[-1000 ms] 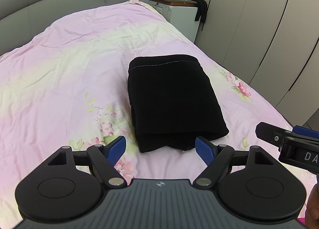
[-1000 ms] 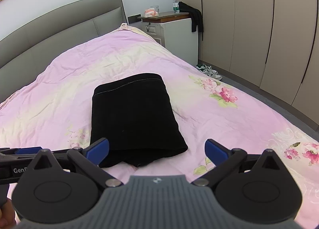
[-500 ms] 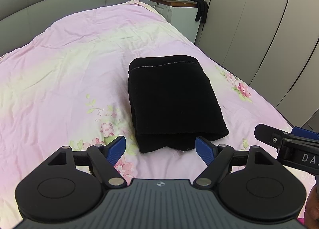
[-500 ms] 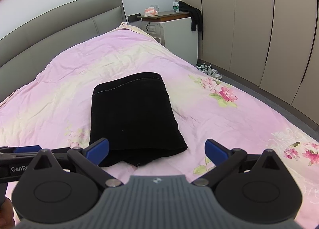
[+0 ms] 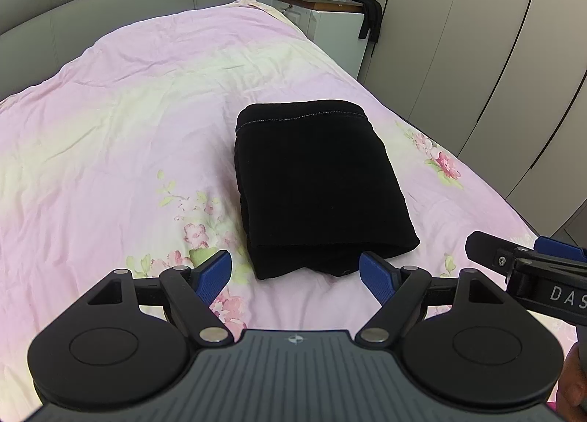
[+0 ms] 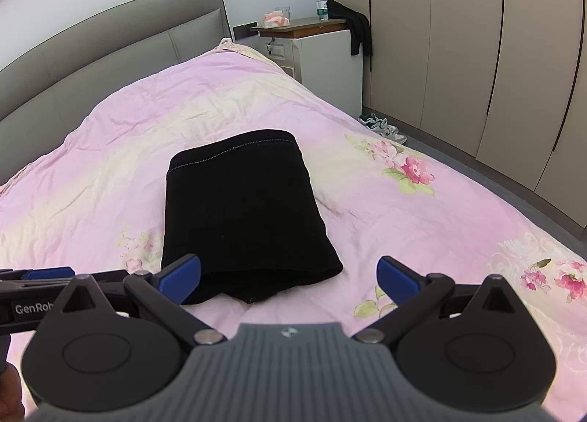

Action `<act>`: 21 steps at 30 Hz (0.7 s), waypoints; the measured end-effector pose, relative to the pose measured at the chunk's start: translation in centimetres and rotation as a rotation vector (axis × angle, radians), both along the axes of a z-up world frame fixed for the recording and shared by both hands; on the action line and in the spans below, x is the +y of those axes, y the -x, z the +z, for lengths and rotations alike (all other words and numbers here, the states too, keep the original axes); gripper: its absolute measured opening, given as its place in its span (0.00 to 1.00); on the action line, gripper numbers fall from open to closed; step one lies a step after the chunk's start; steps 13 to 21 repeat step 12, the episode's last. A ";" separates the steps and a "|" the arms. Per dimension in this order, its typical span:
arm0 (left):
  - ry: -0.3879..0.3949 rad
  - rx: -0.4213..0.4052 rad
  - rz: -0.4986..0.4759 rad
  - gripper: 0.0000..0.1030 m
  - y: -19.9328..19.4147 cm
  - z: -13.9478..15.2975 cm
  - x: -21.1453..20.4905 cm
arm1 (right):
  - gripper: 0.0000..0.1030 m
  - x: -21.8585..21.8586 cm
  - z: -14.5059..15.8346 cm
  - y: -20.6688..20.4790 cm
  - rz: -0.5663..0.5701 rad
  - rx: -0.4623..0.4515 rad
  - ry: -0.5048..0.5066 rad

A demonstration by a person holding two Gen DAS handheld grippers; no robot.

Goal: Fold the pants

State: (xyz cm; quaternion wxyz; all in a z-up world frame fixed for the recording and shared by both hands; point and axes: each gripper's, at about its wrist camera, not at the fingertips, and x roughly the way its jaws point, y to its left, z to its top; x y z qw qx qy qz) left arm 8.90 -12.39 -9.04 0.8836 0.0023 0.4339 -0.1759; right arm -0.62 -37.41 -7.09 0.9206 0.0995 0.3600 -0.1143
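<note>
The black pants (image 5: 315,183) lie folded into a compact rectangle on the pink floral bedspread (image 5: 128,150); they also show in the right wrist view (image 6: 242,213). My left gripper (image 5: 295,273) is open and empty, held just in front of the fold's near edge, above the bed. My right gripper (image 6: 288,275) is open and empty, also just short of the near edge, a little to the right of it. The right gripper's side shows at the right edge of the left wrist view (image 5: 528,268).
A grey headboard (image 6: 110,55) stands at the far end. A white nightstand (image 6: 323,55) with a bottle, tissue box and hanging dark cloth is at the back right. Wardrobe doors (image 6: 477,55) line the right side. Shoes (image 6: 383,126) lie on the floor.
Both grippers have stayed open and almost still. The right gripper has drifted very slightly in the left wrist view. The pants have not moved.
</note>
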 end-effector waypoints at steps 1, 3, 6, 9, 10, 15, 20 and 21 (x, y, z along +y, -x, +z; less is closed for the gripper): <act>0.000 -0.001 -0.001 0.90 0.0 0.0 0.0 | 0.95 0.0 0.0 0.0 0.000 0.001 0.000; 0.002 -0.002 -0.002 0.90 0.0 0.0 0.0 | 0.95 0.0 -0.1 0.0 0.001 0.002 0.001; 0.005 0.003 0.000 0.90 0.0 0.0 0.0 | 0.95 0.1 -0.2 0.0 0.000 0.005 0.002; 0.006 -0.001 -0.001 0.90 0.0 0.0 0.1 | 0.95 0.0 -0.2 0.1 -0.004 0.004 0.000; 0.007 -0.002 -0.003 0.90 0.1 0.0 0.1 | 0.95 0.1 -0.2 0.1 -0.004 0.004 0.000; 0.007 -0.002 -0.006 0.90 0.1 0.0 0.0 | 0.95 0.1 -0.3 0.2 -0.003 0.005 0.001; 0.007 -0.002 -0.006 0.90 0.1 0.0 0.0 | 0.95 0.1 -0.3 0.2 -0.003 0.005 0.001; 0.007 -0.002 -0.006 0.90 0.1 0.0 0.0 | 0.95 0.1 -0.3 0.2 -0.003 0.005 0.001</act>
